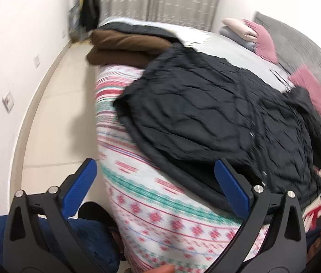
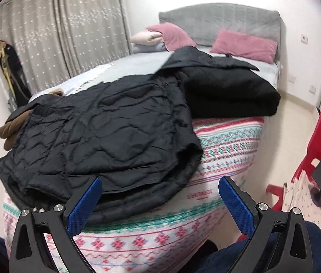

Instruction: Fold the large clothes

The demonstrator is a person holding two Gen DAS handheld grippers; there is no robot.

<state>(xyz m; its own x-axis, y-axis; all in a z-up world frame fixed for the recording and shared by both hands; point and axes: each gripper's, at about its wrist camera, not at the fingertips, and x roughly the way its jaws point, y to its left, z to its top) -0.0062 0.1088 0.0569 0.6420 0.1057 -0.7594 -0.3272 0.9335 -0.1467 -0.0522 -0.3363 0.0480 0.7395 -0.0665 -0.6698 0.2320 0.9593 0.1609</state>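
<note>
On the patterned blanket (image 2: 228, 141), taken as landmark, a folded brown garment (image 2: 10, 127) is lying at the blanket's left end. Beside it, a black quilted jacket (image 2: 105, 136), puffy with wavy stitching, is sprawling across the blanket's middle, its hem nearing the front edge. Right of the blanket, a red plastic chair (image 2: 319, 136) is holding a printed bag. Both the left gripper (image 1: 155, 186) and right gripper (image 2: 160, 200) are hovering before the blanket, blue ribbed pads spread wide, gripping nothing.
</note>
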